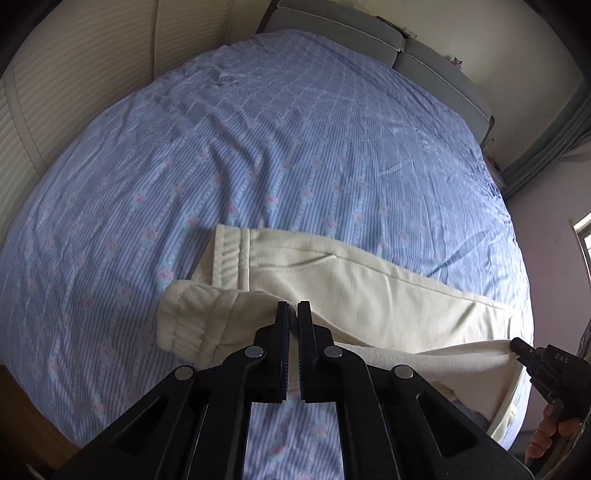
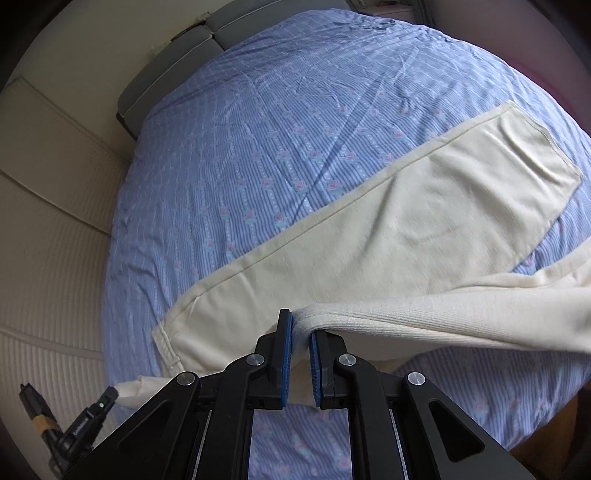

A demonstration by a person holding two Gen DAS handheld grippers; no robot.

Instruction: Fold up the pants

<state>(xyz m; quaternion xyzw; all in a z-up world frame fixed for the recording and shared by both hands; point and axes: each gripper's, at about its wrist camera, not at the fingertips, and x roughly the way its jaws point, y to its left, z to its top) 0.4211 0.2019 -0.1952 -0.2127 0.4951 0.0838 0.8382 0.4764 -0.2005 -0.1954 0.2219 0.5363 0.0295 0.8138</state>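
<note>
Cream pants (image 1: 369, 280) lie across a blue striped bedspread (image 1: 258, 129), one leg flat and reaching to its hem (image 2: 535, 147). The upper layer is lifted off the bed and stretched between both grippers. My left gripper (image 1: 293, 308) is shut on a bunched fold near the ribbed waistband (image 1: 225, 254). It also shows low at the left in the right wrist view as the left gripper (image 2: 110, 393), pinching cloth. My right gripper (image 2: 301, 321) is shut on a raised ribbed fold of the pants (image 2: 406, 221). At the right edge of the left wrist view, the right gripper (image 1: 515, 345) pulls the fabric taut.
A grey padded headboard (image 1: 332, 33) stands at the bed's far end. Cream ribbed panels (image 1: 55, 110) run along one side of the bed. A window (image 1: 583, 236) is at the right. A person's hand (image 1: 546, 435) holds the right gripper's handle.
</note>
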